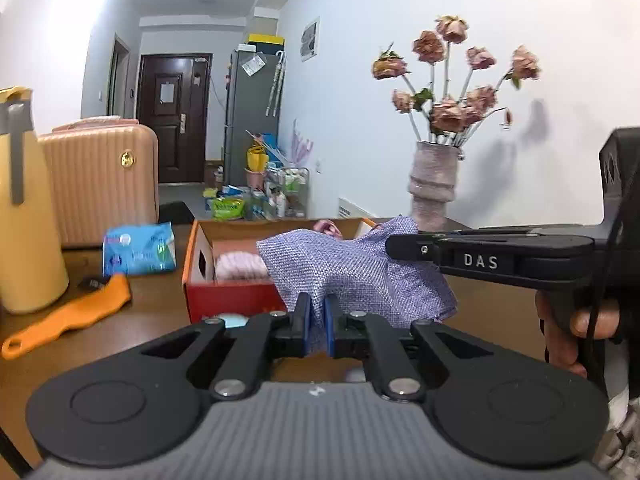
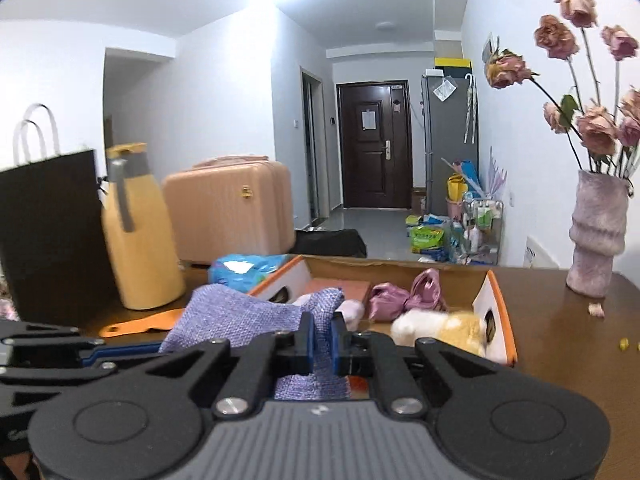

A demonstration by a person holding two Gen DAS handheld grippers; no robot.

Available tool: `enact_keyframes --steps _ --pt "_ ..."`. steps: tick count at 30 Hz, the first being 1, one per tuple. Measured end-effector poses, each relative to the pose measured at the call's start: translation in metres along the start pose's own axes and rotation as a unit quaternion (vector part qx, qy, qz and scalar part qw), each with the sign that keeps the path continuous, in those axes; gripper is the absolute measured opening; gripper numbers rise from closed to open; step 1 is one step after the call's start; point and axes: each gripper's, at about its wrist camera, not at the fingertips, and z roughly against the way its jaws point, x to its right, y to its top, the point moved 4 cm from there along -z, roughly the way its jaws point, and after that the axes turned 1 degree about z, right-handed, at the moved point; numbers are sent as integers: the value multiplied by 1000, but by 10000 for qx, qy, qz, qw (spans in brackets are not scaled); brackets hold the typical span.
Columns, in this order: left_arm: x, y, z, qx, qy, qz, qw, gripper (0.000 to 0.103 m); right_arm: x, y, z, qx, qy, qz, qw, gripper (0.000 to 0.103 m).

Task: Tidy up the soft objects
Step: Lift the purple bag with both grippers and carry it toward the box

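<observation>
Purple woven cloth (image 1: 352,268) hangs in the air between both grippers, over the near edge of the orange shoebox (image 1: 196,256) on the brown wooden table (image 1: 152,300). Left gripper (image 1: 318,322) is clamped on the cloth's lower edge, blue pads (image 1: 306,320) pinching fabric with almost no gap. Right gripper (image 2: 322,340) is likewise clamped on another part of the same cloth (image 2: 240,312); in the left wrist view it comes in from the right, side-on, marked "DAS", with a hand (image 1: 568,328) wrapped around its grip. Cloth sags between the two pinch points. Inside the shoebox (image 2: 496,312): a pale pink rolled fabric (image 1: 240,266), a mauve satin piece (image 2: 408,294), and a cream-and-tan plush toy (image 2: 440,330) at the near right corner. Left of the box on the table: a blue tissue pack (image 1: 138,250), an orange shoehorn-like strip (image 1: 68,322), a yellow thermos jug (image 2: 138,232), and a black paper bag (image 2: 52,232) with white handles. A pink ribbed suitcase (image 2: 228,210) sits behind those. Mauve ribbed vase (image 2: 598,236) with dried pink roses (image 1: 452,72) stands on the table's far right, well apart from the box. A few small crumbs lie near the vase foot; too small to identify.
</observation>
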Motion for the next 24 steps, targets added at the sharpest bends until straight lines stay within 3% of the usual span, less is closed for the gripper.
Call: enact_keyframes --steps 5,9,13,17,20,24 --pt "13 -38 49 -225 -113 171 9995 8 -28 -37 51 -124 95 -245 9996 8" --pt "11 -73 60 -681 25 437 9967 8 -48 -75 59 -468 136 -358 9982 8" --pt "12 -93 78 -821 -19 498 9954 8 -63 -96 70 -654 117 -324 9973 8" --pt "11 -110 82 -953 -17 524 9941 8 -73 -113 73 -836 195 -365 9956 9" --pt "8 -126 75 -1179 34 595 9912 8 -74 -133 66 -1019 460 -777 9907 14" --pt "4 -130 73 -1210 35 619 9907 8 -78 -144 68 -963 224 -679 9928 22"
